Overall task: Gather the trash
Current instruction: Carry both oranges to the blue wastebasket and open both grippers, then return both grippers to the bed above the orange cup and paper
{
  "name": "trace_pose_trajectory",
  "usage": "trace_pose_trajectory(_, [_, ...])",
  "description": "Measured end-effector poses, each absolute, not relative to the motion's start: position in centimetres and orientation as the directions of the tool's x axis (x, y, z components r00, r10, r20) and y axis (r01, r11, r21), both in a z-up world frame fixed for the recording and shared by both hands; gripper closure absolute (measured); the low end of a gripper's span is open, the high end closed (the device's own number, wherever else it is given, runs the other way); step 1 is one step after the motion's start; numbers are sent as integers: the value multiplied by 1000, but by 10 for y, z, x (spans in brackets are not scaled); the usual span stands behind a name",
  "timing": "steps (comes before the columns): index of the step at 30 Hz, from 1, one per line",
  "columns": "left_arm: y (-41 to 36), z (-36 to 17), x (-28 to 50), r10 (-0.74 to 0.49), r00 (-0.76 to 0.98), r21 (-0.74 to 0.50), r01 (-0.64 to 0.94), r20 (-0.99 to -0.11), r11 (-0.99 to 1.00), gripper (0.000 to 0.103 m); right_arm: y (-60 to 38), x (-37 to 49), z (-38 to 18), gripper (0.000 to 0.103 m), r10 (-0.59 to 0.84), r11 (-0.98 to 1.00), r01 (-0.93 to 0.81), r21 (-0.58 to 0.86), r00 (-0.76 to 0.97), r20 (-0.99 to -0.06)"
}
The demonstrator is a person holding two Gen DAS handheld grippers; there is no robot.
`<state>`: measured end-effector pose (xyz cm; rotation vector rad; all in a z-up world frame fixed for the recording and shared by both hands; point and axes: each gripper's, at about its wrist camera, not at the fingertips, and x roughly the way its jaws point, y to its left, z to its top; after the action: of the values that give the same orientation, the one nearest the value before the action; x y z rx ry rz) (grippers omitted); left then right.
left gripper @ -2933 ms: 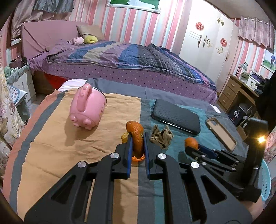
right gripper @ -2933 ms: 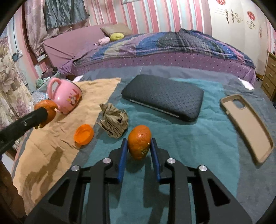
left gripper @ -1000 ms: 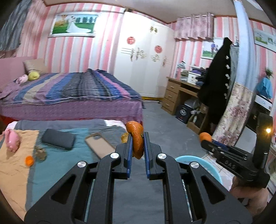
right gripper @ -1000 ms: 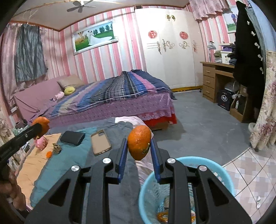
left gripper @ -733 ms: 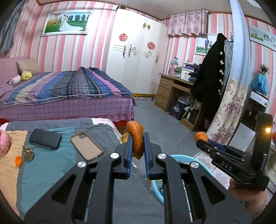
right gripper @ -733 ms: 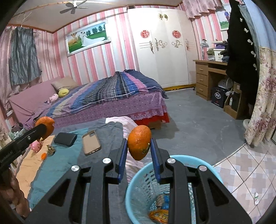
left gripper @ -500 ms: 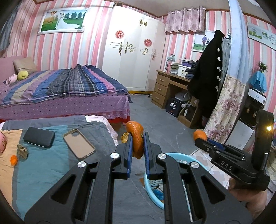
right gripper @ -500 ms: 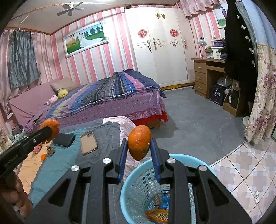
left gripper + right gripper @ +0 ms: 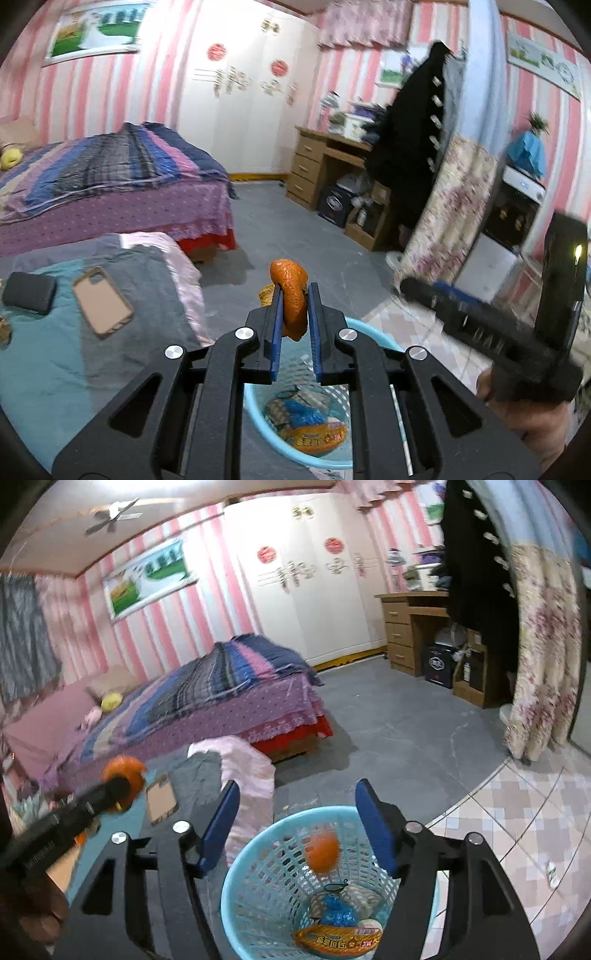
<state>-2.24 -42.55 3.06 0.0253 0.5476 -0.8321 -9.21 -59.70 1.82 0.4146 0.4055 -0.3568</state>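
Observation:
A light blue mesh basket (image 9: 236,886) stands on the floor below both grippers. My right gripper (image 9: 297,790) hangs over it with its jaws opening and nothing between the pads. A blurred orange (image 9: 323,851) is dropping inside the basket's mouth. My left gripper (image 9: 294,291) is shut on a curled piece of orange peel (image 9: 291,306), above the basket's (image 9: 255,413) near rim. In the right wrist view the left gripper (image 9: 122,779) shows at the left with its peel. In the left wrist view the right gripper (image 9: 417,288) is a blur at the right.
The basket holds a snack wrapper (image 9: 338,939) and a blue bag (image 9: 334,912). On the low bedding at the left lie a tan phone case (image 9: 101,301) and a black pouch (image 9: 27,291). A big bed (image 9: 110,184), a wooden desk (image 9: 325,166) and a flowered curtain (image 9: 543,646) ring the grey floor.
My right gripper's jaws have sprung apart and the orange has left them and falls into the basket. Both grippers have moved further over the basket. The left still grips the peel.

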Motion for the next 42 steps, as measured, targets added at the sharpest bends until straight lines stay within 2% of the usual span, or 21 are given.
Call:
trace_pose_trajectory(2, [-439, 21, -22, -696, 516, -182, 723, -499, 667, 88, -600, -93, 16, 36, -259, 847, 423, 323, 858, -443])
trace_pose_trajectory(3, [-443, 18, -22, -696, 505, -182, 728, -511, 661, 84, -603, -93, 15, 36, -263, 845, 427, 322, 856, -444])
trace_pose_trajectory(5, [-453, 11, -22, -684, 500, -171, 728, -531, 665, 66, -606, -94, 15, 35, -272, 841, 436, 321, 853, -446])
trace_pose_trajectory(6, [-455, 9, -22, -674, 512, -160, 721, -532, 675, 49, -608, -94, 14, 35, -278, 835, 443, 327, 852, -444])
trace_pose_trajectory(7, [-454, 9, -22, -672, 517, -158, 719, -531, 677, 41, -611, -95, 13, 35, -276, 832, 442, 334, 853, -443])
trace_pose_trajectory(14, [-417, 16, -9, -634, 581, -150, 666, -510, 731, 40, -613, -95, 13, 34, -264, 844, 422, 331, 864, -430])
trace_pose_trajectory(20, [-332, 13, 13, -517, 679, -120, 541, -521, 832, 39, -592, -77, 13, 31, -208, 881, 354, 315, 885, -416])
trace_pose_trajectory(23, [-282, 5, 23, -426, 733, -74, 461, -530, 884, 38, -570, -64, 15, 30, -153, 905, 293, 310, 901, -405])
trace_pose_trajectory(29, [-170, -20, 58, -156, 826, 41, 212, -542, 976, 30, -515, -32, 14, 23, 26, 932, 122, 340, 917, -398])
trace_pose_trajectory(30, [-156, -24, 63, -132, 824, 41, 185, -551, 982, 29, -497, -22, 13, 22, 104, 933, 52, 357, 909, -404])
trace_pose_trajectory(33, [-102, -38, 83, -59, 808, 1, 74, -586, 997, 29, -468, -10, 12, 21, 157, 936, -2, 352, 898, -411])
trace_pose_trajectory(39, [-42, -62, 113, -19, 771, -20, 8, -636, 1000, 29, -381, 36, 0, 21, 256, 943, -111, 314, 843, -473])
trace_pose_trajectory(42, [-25, -75, 126, -96, 732, -121, 19, -674, 993, 29, -341, 61, -8, 21, 284, 944, -150, 293, 820, -496])
